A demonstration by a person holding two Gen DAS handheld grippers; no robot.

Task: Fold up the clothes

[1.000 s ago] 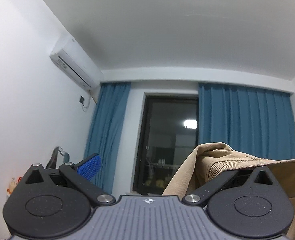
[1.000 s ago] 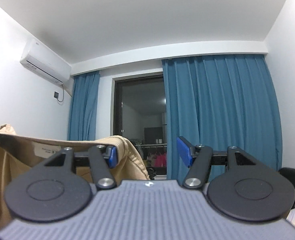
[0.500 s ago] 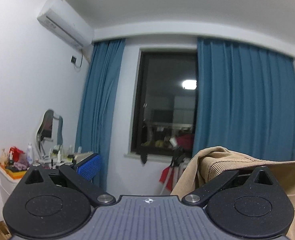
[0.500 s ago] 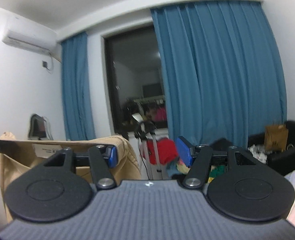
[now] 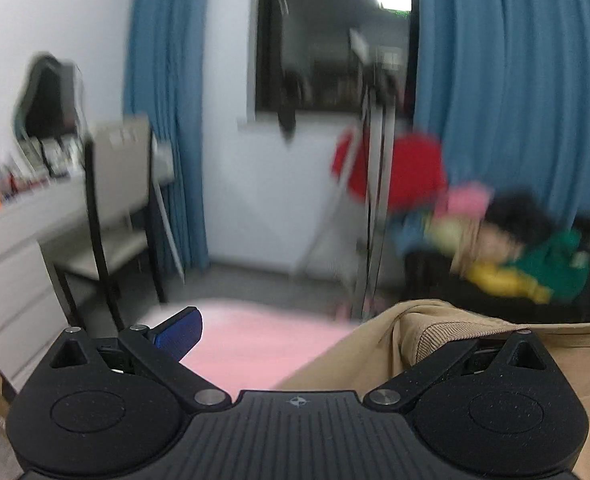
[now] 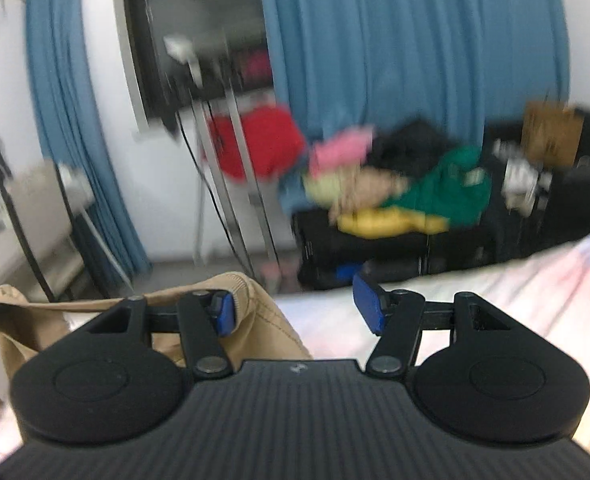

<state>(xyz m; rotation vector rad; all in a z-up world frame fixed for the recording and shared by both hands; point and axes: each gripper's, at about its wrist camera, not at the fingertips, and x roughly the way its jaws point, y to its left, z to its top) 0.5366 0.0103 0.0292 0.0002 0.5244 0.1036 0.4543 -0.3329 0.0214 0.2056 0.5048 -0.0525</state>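
Note:
A tan garment with a ribbed collar [image 5: 447, 332] hangs over the right finger of my left gripper [image 5: 331, 340] and hides that fingertip. The gripper's left blue pad [image 5: 179, 332] is bare, and the jaws stand wide apart. In the right wrist view the same tan garment [image 6: 263, 312] drapes over the left finger of my right gripper [image 6: 297, 310]. Its right blue pad [image 6: 369, 308] is free, so this gripper is open too. The cloth stretches between the two grippers above a pink bed sheet [image 5: 255, 344]. Both views are blurred by motion.
A chair [image 5: 111, 216] and a white dresser [image 5: 11, 264] stand at the left. A tripod stand [image 5: 371, 184] is by the window, between blue curtains [image 5: 511, 92]. A pile of coloured clothes [image 6: 415, 196] lies on a black sofa [image 6: 375, 244]. The bed [image 6: 495, 296] is below.
Both views have swung down from the ceiling to the floor, the sofa and the bed. The tan garment stays draped on the same fingers, and the jaws are as wide as before.

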